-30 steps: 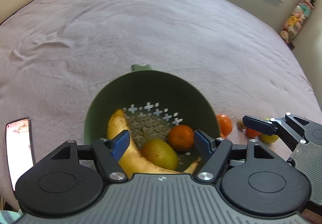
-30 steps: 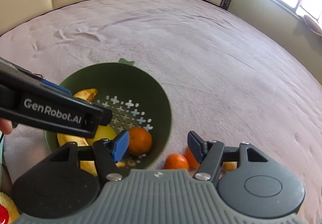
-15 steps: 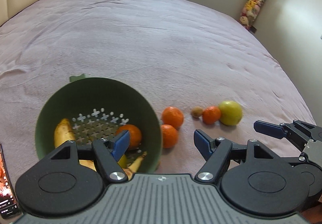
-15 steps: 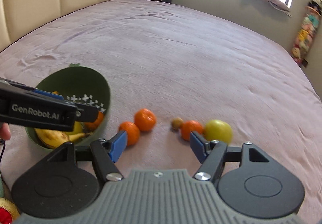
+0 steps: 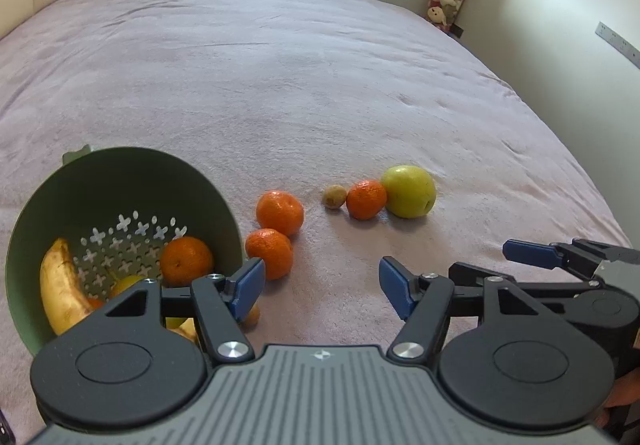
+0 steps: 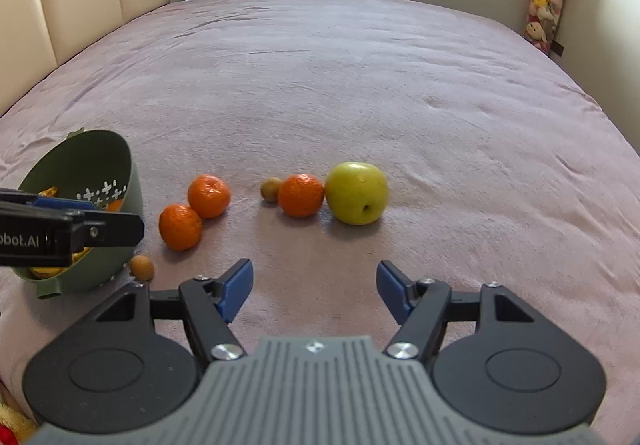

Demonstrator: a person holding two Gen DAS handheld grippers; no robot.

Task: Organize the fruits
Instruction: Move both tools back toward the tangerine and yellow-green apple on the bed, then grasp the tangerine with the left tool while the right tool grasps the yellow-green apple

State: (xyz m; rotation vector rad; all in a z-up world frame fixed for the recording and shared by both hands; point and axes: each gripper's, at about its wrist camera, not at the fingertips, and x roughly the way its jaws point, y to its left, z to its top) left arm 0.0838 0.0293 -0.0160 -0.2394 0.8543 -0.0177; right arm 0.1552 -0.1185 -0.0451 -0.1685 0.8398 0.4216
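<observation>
Green colander point(image 5: 224, 205) hiding banana point(image 5: 60, 293) partly, small fruit point(image 6: 141, 267) unidentifiable

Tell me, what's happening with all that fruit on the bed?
Someone is tidying fruit into a green bowl with two hand-held grippers. The left gripper and right gripper are both open and empty. A banana is in already. Three oranges, a green apple and two small brown fruits lie on the bed.

Both wrist views look low across the bed point(image 5: 320, 65), sharing the colander point(image 6: 100, 157) and loose fruit.
</observation>
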